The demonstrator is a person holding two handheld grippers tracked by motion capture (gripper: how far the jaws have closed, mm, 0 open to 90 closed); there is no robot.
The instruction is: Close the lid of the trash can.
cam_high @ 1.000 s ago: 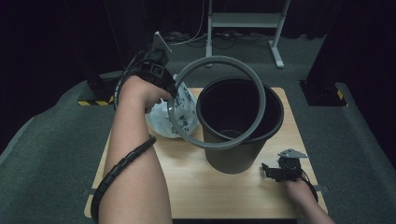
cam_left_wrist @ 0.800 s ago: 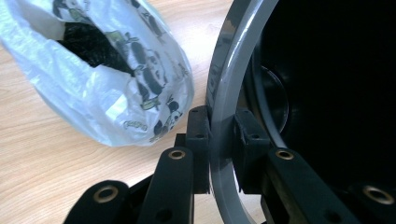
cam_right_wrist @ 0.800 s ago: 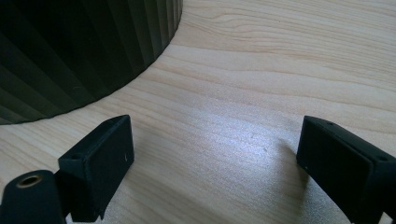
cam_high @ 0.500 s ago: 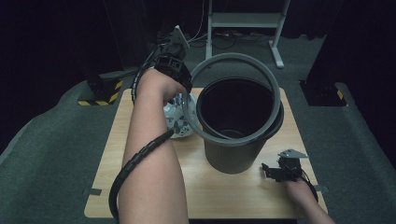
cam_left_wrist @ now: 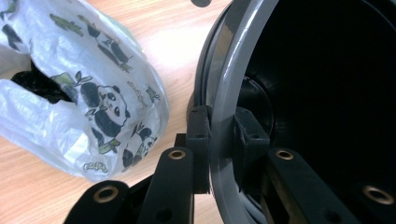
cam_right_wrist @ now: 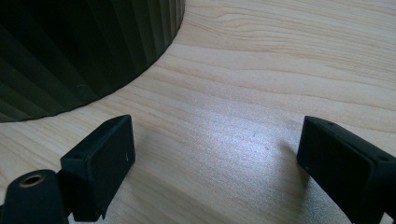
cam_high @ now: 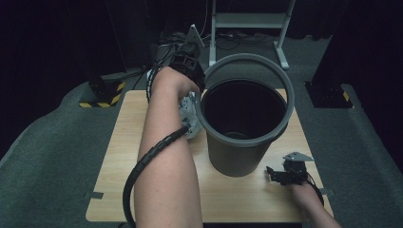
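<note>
My left gripper (cam_high: 199, 88) is shut on the left edge of a grey plastic ring (cam_high: 247, 57), one jaw outside and one inside. The ring hangs over the mouth of a black ribbed bin (cam_high: 237, 159) at the middle of the table; I cannot tell if it rests on the rim. In the left gripper view my left gripper (cam_left_wrist: 219, 135) clamps the ring (cam_left_wrist: 229, 60), with the bin's dark inside (cam_left_wrist: 327, 93) beyond. My right gripper (cam_high: 275, 175) lies open on the table right of the bin's foot. In its own view my right gripper (cam_right_wrist: 215, 149) has bare wood between the jaws and the bin's wall (cam_right_wrist: 84, 42) at upper left.
A crumpled white plastic bag with panda prints (cam_high: 190, 114) lies on the wooden table (cam_high: 119, 156) just left of the bin, under my left forearm; the bag (cam_left_wrist: 93, 93) is also in the left gripper view. A white metal stand (cam_high: 247, 21) is on the floor behind the table.
My left hand has carried the ring to the right, from above the bag to over the bin's mouth. The right hand has stayed put.
</note>
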